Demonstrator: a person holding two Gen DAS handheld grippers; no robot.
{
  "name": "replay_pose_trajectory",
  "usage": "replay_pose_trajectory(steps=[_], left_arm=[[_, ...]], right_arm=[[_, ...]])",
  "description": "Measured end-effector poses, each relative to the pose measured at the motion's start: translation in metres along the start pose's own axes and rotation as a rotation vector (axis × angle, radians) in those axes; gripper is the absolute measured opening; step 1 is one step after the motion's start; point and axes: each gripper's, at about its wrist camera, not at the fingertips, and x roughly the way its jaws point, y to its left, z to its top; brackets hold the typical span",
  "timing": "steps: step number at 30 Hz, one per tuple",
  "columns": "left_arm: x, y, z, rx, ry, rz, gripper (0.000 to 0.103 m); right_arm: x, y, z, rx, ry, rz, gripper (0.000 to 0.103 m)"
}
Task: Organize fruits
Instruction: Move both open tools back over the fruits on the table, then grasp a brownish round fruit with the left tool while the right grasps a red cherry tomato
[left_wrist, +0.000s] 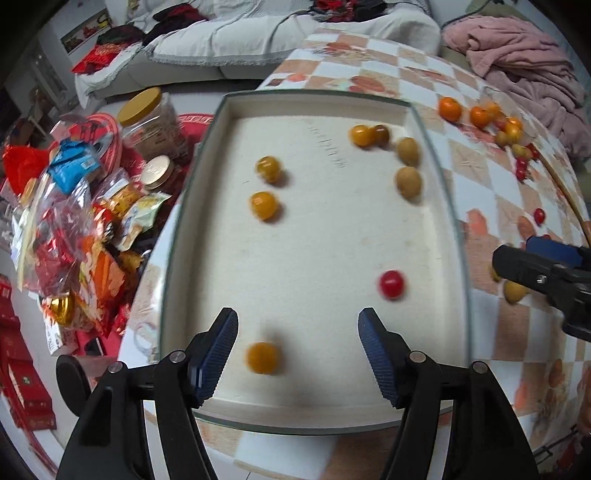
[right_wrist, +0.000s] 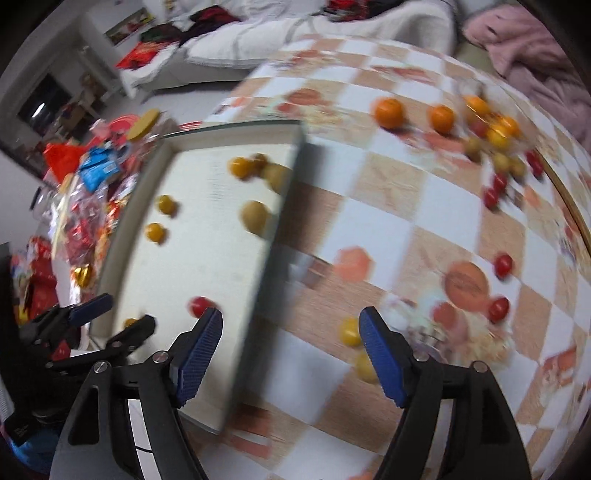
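A white tray with a green rim lies on the checkered table. In it are several small orange fruits, one between my left gripper's open fingers, two brownish-green fruits and a red cherry tomato. My left gripper is open and empty over the tray's near end. My right gripper is open and empty above the table, just right of the tray. A yellow fruit lies by its right finger. Oranges and small red tomatoes lie scattered on the table.
A pile of snack bags and jars sits left of the table. A sofa stands behind, and a pink blanket lies at the back right. The right gripper shows in the left wrist view.
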Motion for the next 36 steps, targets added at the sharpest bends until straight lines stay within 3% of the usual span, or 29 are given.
replay_pose_trajectory(steps=[7, 11, 15, 22, 36], left_arm=[[-0.015, -0.074, 0.008, 0.088, -0.008, -0.105, 0.069], [-0.015, -0.121, 0.008, 0.143, 0.011, -0.161, 0.069], [0.001, -0.150, 0.007, 0.121, 0.059, -0.158, 0.069], [0.026, -0.160, 0.004, 0.030, 0.128, -0.124, 0.069], [0.038, -0.183, 0.009, -0.026, 0.125, -0.068, 0.069]], right_arm=[[-0.011, -0.081, -0.026, 0.150, 0.027, -0.120, 0.080], [-0.012, -0.113, -0.032, 0.191, 0.045, -0.144, 0.079], [-0.011, -0.131, -0.030, 0.186, 0.051, -0.144, 0.079], [-0.008, -0.153, -0.030, 0.164, 0.060, -0.126, 0.079], [0.001, -0.149, -0.016, 0.076, 0.047, -0.140, 0.079]])
